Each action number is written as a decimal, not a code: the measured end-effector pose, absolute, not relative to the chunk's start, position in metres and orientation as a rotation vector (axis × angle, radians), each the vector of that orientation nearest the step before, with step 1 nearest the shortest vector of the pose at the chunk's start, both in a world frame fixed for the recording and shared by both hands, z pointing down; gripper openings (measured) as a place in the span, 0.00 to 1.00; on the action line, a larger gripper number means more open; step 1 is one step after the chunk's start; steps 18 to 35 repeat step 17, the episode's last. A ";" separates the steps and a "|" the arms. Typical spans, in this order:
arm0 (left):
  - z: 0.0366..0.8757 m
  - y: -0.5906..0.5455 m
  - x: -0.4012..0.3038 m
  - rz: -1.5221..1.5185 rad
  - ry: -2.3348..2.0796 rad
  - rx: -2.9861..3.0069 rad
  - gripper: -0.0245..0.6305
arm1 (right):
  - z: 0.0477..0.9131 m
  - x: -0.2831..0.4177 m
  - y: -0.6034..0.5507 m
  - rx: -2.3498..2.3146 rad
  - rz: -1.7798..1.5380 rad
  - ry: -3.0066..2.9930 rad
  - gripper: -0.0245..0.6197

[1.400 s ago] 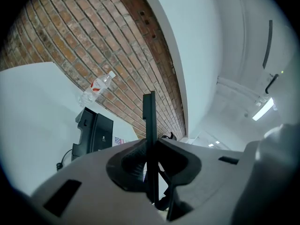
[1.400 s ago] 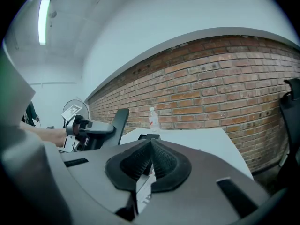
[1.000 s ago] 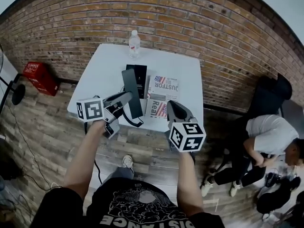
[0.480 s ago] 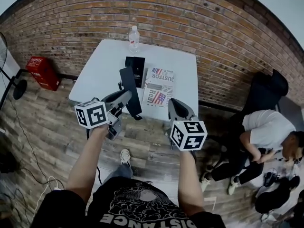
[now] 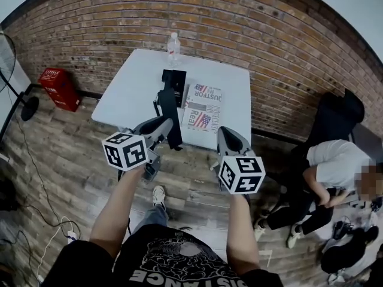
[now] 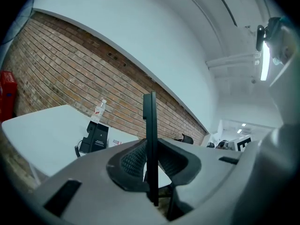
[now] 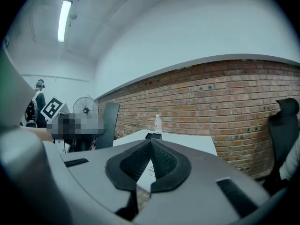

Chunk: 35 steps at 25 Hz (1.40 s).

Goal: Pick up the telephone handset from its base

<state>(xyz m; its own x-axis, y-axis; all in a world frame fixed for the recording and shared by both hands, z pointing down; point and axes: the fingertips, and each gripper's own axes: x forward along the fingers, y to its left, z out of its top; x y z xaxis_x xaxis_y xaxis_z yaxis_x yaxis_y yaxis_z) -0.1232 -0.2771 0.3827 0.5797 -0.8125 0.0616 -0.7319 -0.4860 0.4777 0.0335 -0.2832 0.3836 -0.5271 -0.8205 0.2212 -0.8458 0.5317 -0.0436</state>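
The black telephone handset [image 5: 169, 115] stands clamped between the pads of my left gripper [image 5: 164, 122], over the table's near edge. In the left gripper view the handset [image 6: 150, 121] rises edge-on as a thin upright bar out of the left gripper [image 6: 151, 144]. Its black base [image 5: 175, 79] sits on the white table [image 5: 134, 88] farther back, and shows small in the left gripper view too [image 6: 96, 137]. My right gripper [image 5: 226, 135] hovers beside the left, off the table's front edge. Its jaws are shut with nothing between them [image 7: 150, 142].
A newspaper [image 5: 203, 105] lies right of the base, and a water bottle [image 5: 173, 45] stands at the table's far edge against the brick wall. A red crate [image 5: 60, 88] sits on the floor at left. A seated person [image 5: 335, 172] and a black chair [image 5: 341, 115] are at right.
Both grippers have drawn back from the table toward me. The handset came with the left gripper, from beside the base to the table's near edge.
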 end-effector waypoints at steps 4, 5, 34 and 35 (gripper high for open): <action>0.382 -0.270 -0.119 -0.236 -1.246 2.364 0.15 | 0.384 0.032 -0.277 1.415 0.214 -2.600 0.04; 0.382 -0.269 -0.119 -0.240 -1.247 2.364 0.15 | 0.385 0.032 -0.275 1.412 0.213 -2.599 0.04; 0.386 -0.264 -0.117 -0.242 -1.250 2.355 0.15 | 0.384 0.035 -0.271 1.413 0.203 -2.598 0.04; 0.386 -0.264 -0.117 -0.242 -1.250 2.355 0.15 | 0.384 0.035 -0.271 1.413 0.203 -2.598 0.04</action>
